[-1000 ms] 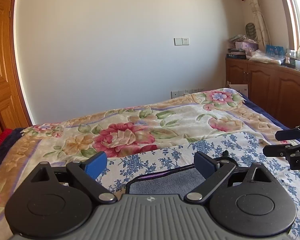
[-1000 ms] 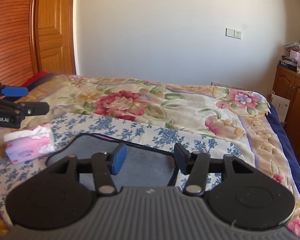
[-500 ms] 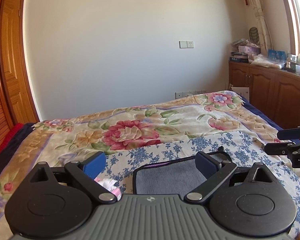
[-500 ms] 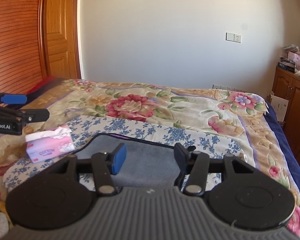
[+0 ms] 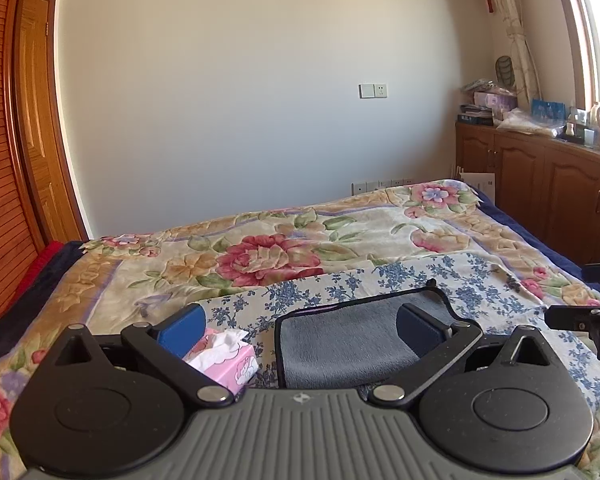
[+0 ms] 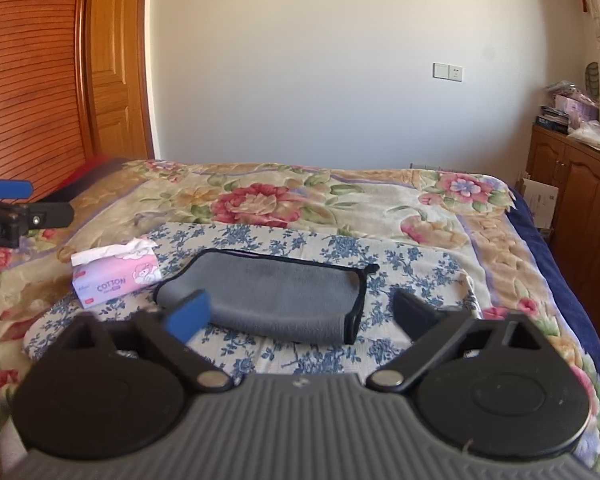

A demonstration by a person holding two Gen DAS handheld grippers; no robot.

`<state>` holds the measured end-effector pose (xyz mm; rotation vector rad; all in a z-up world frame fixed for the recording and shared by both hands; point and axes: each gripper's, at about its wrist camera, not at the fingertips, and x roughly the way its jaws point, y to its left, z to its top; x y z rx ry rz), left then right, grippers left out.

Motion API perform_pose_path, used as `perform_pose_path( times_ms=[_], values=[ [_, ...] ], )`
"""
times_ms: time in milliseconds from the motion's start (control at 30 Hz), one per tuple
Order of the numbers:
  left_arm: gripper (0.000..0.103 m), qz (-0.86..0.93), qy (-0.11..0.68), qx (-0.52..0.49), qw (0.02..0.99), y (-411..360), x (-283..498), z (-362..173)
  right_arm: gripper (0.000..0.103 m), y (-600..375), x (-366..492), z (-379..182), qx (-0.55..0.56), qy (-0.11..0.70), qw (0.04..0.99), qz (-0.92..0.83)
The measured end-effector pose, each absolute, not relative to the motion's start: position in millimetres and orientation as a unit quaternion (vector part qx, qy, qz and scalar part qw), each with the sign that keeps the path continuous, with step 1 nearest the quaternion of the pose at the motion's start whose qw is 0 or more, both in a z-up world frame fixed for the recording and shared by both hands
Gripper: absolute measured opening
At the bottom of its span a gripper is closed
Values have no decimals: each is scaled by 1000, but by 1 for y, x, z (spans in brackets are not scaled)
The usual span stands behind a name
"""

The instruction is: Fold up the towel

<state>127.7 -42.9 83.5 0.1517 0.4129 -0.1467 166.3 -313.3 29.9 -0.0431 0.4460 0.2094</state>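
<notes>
A grey towel with a dark border (image 6: pixel 276 296) lies folded on a blue-flowered cloth (image 6: pixel 412 264) on the bed; it also shows in the left wrist view (image 5: pixel 352 340). My left gripper (image 5: pixel 300 326) is open and empty, held above and just short of the towel. My right gripper (image 6: pixel 300 310) is open and empty, held above the towel's near edge. The right gripper's fingers (image 5: pixel 572 316) show at the right edge of the left wrist view. The left gripper's fingers (image 6: pixel 24 208) show at the left edge of the right wrist view.
A pink tissue pack (image 6: pixel 114 276) lies left of the towel, also in the left wrist view (image 5: pixel 224 356). A floral bedspread (image 6: pixel 300 200) covers the bed. Wooden cabinets (image 5: pixel 540 196) stand at the right, a wooden door (image 6: pixel 112 60) at the left.
Both grippers have pulled back and up from the towel. The right gripper's jaws have opened wider. The tissue pack has come into the left wrist view.
</notes>
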Motion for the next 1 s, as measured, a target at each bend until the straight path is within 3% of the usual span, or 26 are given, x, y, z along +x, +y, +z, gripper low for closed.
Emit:
perform_pose_path(
  times_ms=[1000],
  values=[
    [103,-64,210,52,974,-48,47,68,103,-309,103,35,-1,200,977,73]
  ],
)
